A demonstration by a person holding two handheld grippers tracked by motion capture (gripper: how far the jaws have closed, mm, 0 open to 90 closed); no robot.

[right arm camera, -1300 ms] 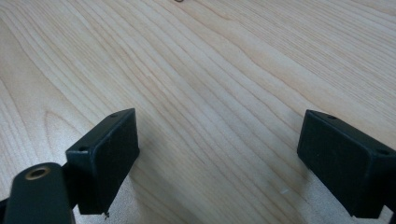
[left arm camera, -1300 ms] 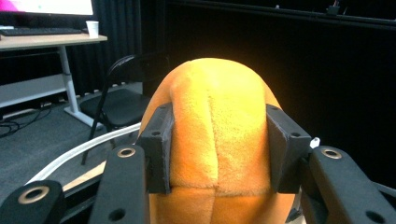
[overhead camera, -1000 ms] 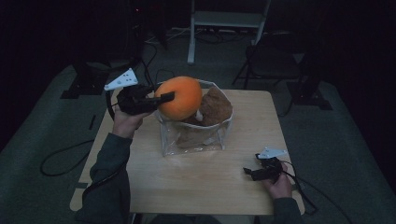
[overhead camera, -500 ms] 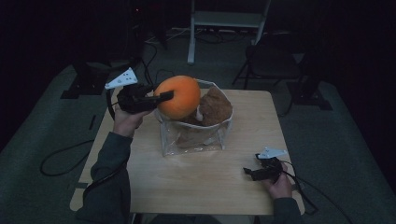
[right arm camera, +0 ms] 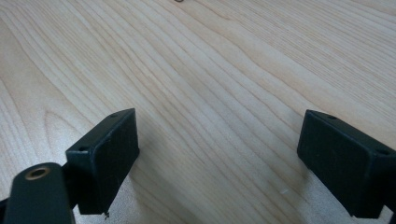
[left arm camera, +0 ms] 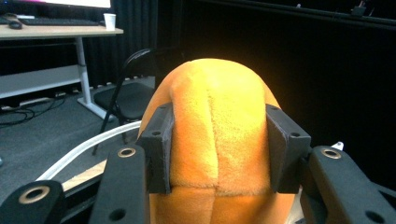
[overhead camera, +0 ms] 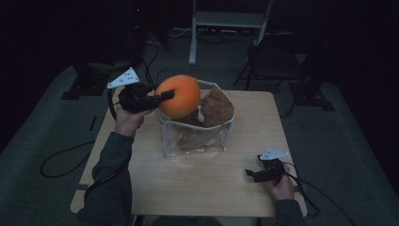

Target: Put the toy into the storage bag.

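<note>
The left hand-held gripper (overhead camera: pixel 164 95) is clamped on a round orange plush ball (overhead camera: pixel 179 96), its two black pads (left arm camera: pixel 159 147) pressing in from either side; in the left gripper view the fleece bulges up between them with a stitched seam running down the middle. It holds the ball in the air over the ten o'clock corner of a clear soft-sided plastic bin (overhead camera: pixel 195 141), which stands toward twelve o'clock on the pale wooden surface (overhead camera: pixel 197 188). Inside the bin, at about three o'clock from the ball, sits a brown furry stuffed toy (overhead camera: pixel 215 109) that the ball seems to touch or nearly touch; I cannot tell which

I judge the ball light and very soft: it squashes under the pads, so the grip bites well and is unlikely to slip, and nothing about it is fragile. The widest middle, where the pads sit now, looks the best place to hold, since a pinch nearer the top could let it squirt out. The bin's thin walls will likely flex if knocked

Out at five o'clock, the right hand-held gripper (overhead camera: pixel 253 175) lies low on the surface, jaws spread wide with only bare wood grain between them
</note>
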